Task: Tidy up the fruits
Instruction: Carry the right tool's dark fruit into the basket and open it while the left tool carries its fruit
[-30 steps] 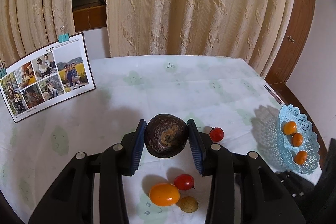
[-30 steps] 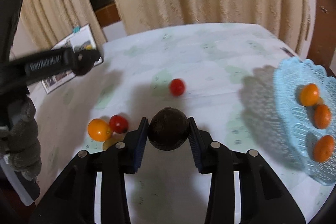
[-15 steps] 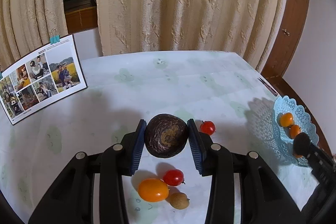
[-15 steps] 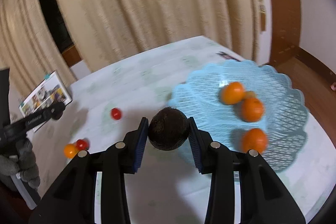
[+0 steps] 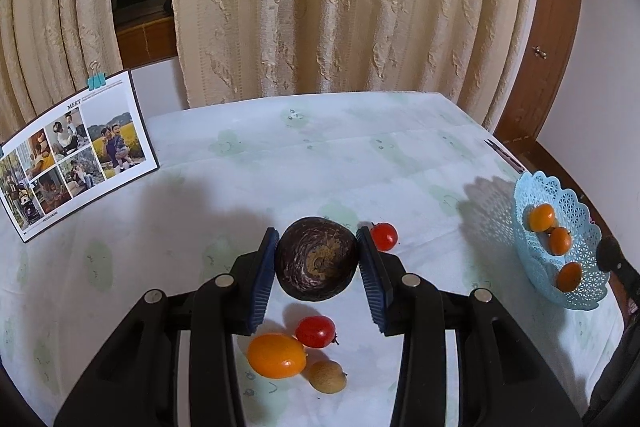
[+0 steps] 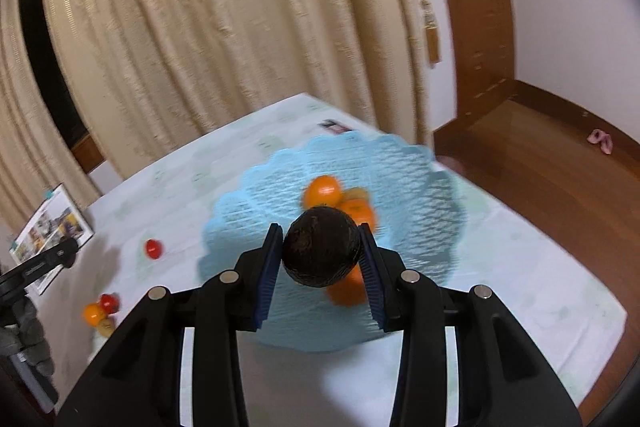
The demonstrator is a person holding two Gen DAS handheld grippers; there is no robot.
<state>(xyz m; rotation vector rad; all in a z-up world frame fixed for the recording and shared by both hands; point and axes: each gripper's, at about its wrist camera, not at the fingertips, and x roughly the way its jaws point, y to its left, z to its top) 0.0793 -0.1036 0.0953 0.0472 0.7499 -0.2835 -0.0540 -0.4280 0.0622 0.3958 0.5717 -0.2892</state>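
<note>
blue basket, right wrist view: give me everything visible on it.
The basket is pale blue and looks like plastic: a shallow round bowl of openwork lattice with a scalloped, lacy rim. It sits upright on the tablecloth near the table's far right edge. Inside lie several orange fruits, at least three, blurred. The right gripper holds a dark fruit over it, hiding part of the inside. Whether that fruit touches the basket cannot be told.

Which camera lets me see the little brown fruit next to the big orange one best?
The left wrist view. The little brown fruit lies close and sharp on the tablecloth, touching the big orange fruit. In the right wrist view it is only a small, blurry speck near the left edge.
</note>
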